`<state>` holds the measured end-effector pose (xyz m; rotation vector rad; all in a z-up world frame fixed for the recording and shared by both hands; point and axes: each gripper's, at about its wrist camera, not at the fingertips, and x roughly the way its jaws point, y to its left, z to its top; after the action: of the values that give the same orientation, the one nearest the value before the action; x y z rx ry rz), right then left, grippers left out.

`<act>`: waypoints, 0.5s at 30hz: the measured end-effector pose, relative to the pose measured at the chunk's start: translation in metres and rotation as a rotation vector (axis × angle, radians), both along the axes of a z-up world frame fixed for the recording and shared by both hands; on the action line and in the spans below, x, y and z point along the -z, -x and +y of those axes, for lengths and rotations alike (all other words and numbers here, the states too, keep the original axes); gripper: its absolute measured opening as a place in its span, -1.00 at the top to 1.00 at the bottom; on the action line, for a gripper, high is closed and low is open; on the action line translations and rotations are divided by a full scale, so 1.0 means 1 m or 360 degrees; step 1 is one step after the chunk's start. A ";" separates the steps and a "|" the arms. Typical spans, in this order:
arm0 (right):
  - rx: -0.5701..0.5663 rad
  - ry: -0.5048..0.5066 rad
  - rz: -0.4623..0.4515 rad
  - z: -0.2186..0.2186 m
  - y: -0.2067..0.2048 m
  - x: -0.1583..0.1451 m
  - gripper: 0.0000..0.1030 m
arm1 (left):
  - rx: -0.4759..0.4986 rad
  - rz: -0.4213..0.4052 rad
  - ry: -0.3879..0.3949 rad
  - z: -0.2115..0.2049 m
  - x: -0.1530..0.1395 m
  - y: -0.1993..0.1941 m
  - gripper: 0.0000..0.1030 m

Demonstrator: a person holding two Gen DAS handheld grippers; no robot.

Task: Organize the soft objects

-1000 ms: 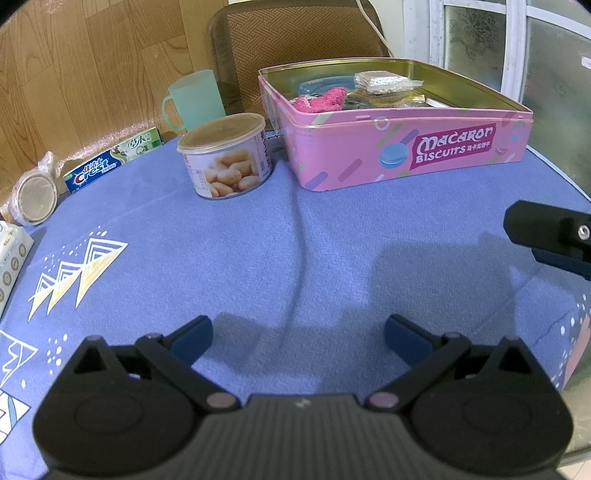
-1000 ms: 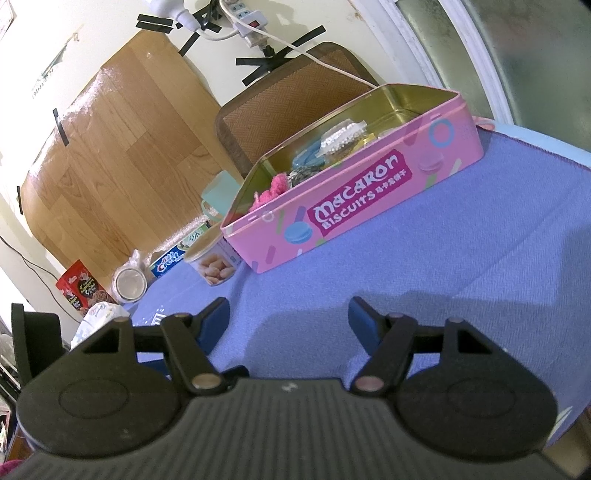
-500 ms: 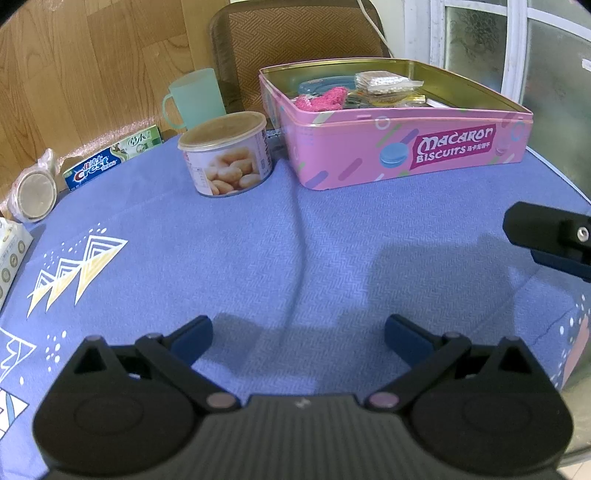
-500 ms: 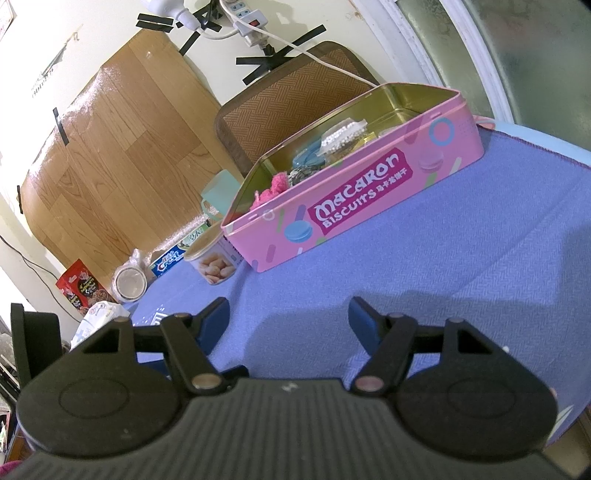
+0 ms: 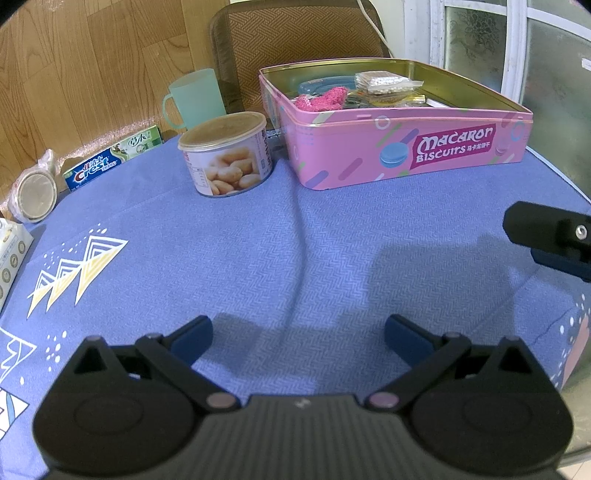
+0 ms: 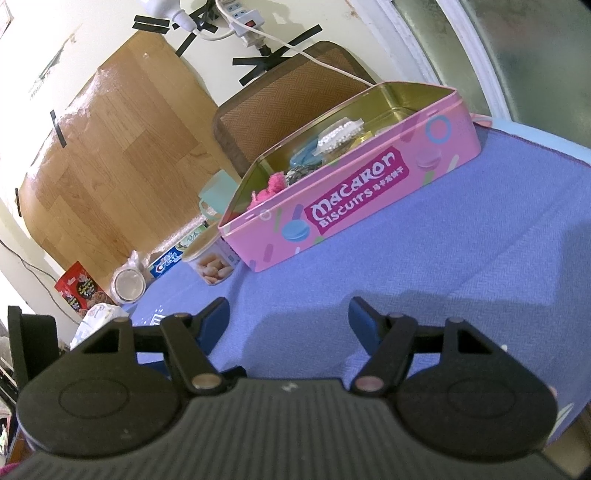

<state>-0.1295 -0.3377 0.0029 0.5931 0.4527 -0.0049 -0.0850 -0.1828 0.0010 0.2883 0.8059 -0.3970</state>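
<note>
Nothing has shifted over the last second, so sorting is paused. The blue tablecloth [image 5: 332, 236] lies bare in front of the pink biscuit tin [image 5: 406, 147], leaving free room. Left gripper [image 5: 297, 338] and right gripper [image 6: 288, 317] hover before the tin, jaws spread, empty. The pink fluffy piece [image 5: 327, 99] lies inside the tin.

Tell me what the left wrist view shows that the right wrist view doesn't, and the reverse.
Only the left wrist view: the white-and-yellow triangle print on the blue tablecloth, and the right gripper's black tip at the right edge.

Only the right wrist view: the white power strip taped to the wall, the red snack box, and part of the left gripper at the left edge.

Both: the pink macaron biscuit tin holding a fuzzy pink soft item, the round peanut can, the mint green cup, and the toothpaste box. Both sets of jaws stand open and empty.
</note>
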 end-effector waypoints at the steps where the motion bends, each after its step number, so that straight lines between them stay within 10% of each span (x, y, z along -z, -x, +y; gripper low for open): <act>1: 0.0003 0.0003 -0.0003 0.000 0.000 0.000 -0.42 | 0.0000 0.0000 0.0000 0.000 0.000 0.000 -0.99; 15: 0.0042 0.0073 -0.0047 0.004 0.004 -0.005 -0.43 | -0.0001 0.0000 0.0000 0.000 0.000 0.000 -0.99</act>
<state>-0.1331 -0.3340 0.0083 0.5532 0.4148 -0.0316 -0.0853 -0.1831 0.0008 0.2878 0.8061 -0.3967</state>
